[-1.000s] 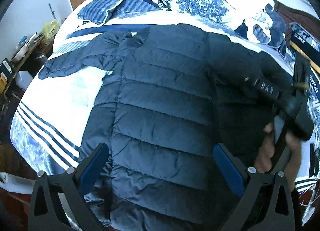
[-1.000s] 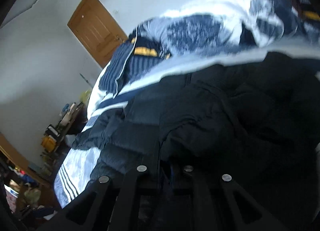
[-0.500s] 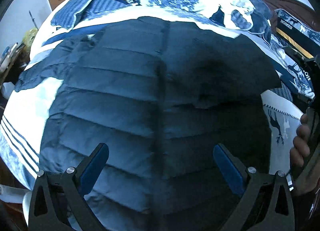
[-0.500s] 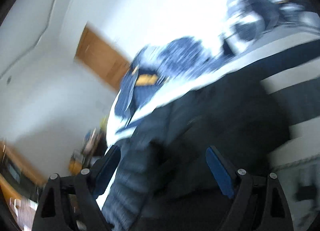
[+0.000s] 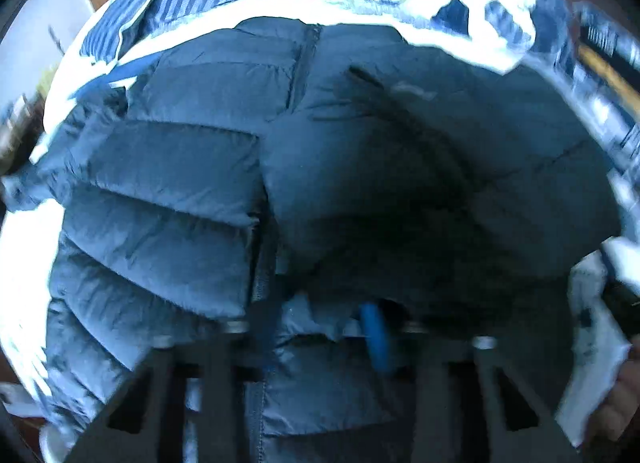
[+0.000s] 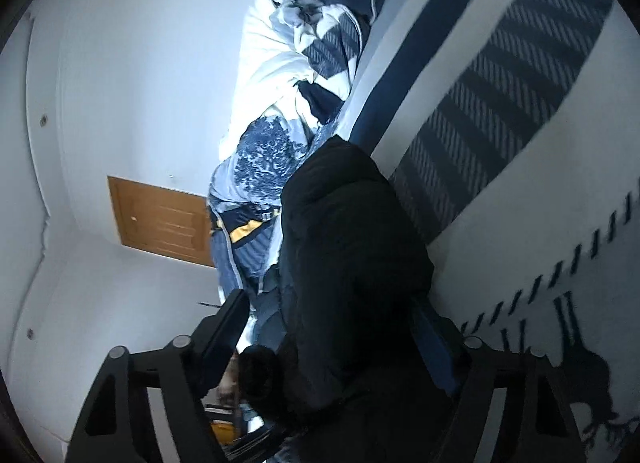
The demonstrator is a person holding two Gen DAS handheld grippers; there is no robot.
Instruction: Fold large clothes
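One quilted dark-blue jacket (image 5: pixel 168 191) lies spread across the bed (image 6: pixel 520 167), its centre zipper running up toward the collar. Its right-hand half is folded over and shows darker in the left wrist view. The left tongs (image 5: pixel 320 335) point steeply down at the lower middle of the jacket. Their jaws have just been closing and now pinch a fold of the jacket's fabric beside the zipper; one blue pad (image 5: pixel 374 337) shows against the cloth. The right tongs (image 6: pixel 332 327) are rolled onto their side, so the room appears tilted in their view. Their jaws stand wide, having just drawn in slightly, with a bulky dark bunch of the jacket (image 6: pixel 352 263) between them; whether the pads press on it cannot be told. The bed carries a white sheet with navy stripes and a deer print. A crumpled blue-and-white quilt (image 6: pixel 280 75) is heaped at the far end. A brown wooden door (image 6: pixel 160 219) stands in the white wall behind. Part of a hand (image 5: pixel 620 415) shows at the right edge of the left view.
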